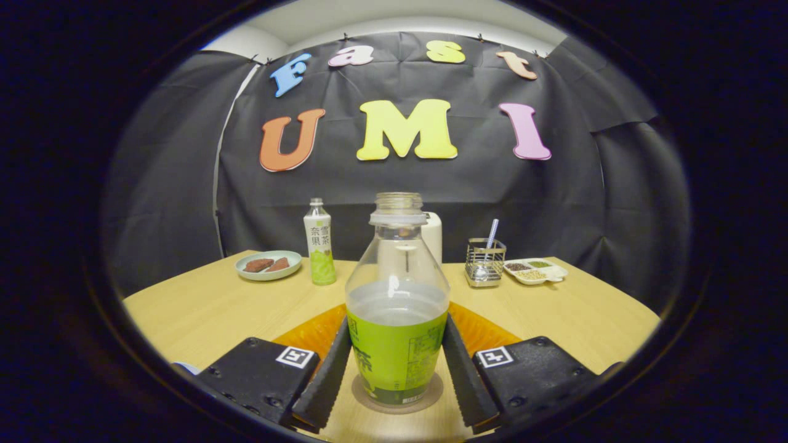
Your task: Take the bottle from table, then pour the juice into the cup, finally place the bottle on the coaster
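Note:
The open-necked clear bottle (397, 344), with a green label and pale juice up to about half its height, stands upright on a round brown coaster (431, 394) on the wooden table. My gripper (397, 354) flanks the bottle's labelled lower half. Both ridged black fingers (329, 375) lie against its sides, so it is shut on the bottle. A small pale blue rim (184, 368) peeks out beside the left finger block; I cannot tell what it is.
An orange mat (308, 332) lies under and behind the coaster. Beyond the bottle stand a second, capped green bottle (320, 246), a plate of brown pieces (269, 265), a white container (434, 237), a wire holder with a straw (485, 263) and a snack tray (534, 271).

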Demonstrator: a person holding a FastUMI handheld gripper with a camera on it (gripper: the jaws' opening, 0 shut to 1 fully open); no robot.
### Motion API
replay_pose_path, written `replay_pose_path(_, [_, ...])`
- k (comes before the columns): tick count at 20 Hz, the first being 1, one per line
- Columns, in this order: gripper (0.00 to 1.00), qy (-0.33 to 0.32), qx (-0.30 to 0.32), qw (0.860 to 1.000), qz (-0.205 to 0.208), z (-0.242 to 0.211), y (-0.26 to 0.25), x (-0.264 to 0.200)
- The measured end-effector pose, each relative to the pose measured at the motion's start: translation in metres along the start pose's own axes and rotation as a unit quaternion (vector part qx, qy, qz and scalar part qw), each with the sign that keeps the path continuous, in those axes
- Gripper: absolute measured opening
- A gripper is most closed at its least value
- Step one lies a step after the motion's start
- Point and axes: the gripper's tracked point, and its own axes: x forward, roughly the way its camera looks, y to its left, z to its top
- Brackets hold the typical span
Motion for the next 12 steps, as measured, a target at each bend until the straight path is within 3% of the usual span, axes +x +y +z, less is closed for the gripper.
replay_pose_path(5, [0.89, 0.026, 0.009, 1.0, 0.006, -0.006, -0.001, -0.009])
replay_pose_path(6, [1.0, 0.028, 0.013, 1.0, 0.003, -0.007, -0.002, -0.014])
replay_pose_path(12, [1.0, 0.019, 0.01, 0.999, -0.024, 0.011, -0.009, -0.065])
